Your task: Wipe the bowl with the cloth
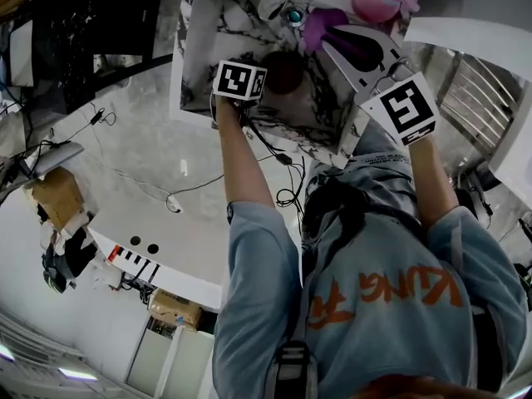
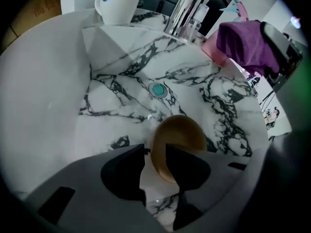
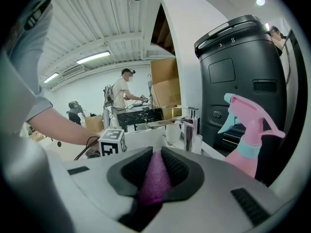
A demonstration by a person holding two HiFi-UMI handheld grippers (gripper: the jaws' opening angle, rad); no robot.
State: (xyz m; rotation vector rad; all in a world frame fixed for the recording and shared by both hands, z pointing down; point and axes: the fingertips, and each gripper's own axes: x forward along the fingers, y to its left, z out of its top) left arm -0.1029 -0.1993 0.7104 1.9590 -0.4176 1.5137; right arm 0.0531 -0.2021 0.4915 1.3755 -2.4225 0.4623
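A brown bowl (image 2: 177, 135) lies tipped on its side on the bottom of the marble sink (image 2: 121, 76), near the drain (image 2: 158, 89). My left gripper (image 2: 154, 154) reaches down into the sink, and its jaws stand open astride the bowl's near rim; a bright gap shows beside the left pad. In the head view the bowl (image 1: 283, 71) is just past the left gripper (image 1: 264, 75). My right gripper (image 3: 158, 164) is shut on a purple cloth (image 3: 156, 176), held up over the sink's right side. The cloth (image 1: 316, 27) hangs from the right gripper (image 1: 332, 40).
A pink spray bottle (image 3: 250, 135) stands on the counter beside a black machine (image 3: 243, 72). A chrome faucet (image 2: 187, 8) and a white cup (image 2: 116, 1) sit at the sink's far rim. Cables trail behind the person. Other people work in the background (image 3: 121, 93).
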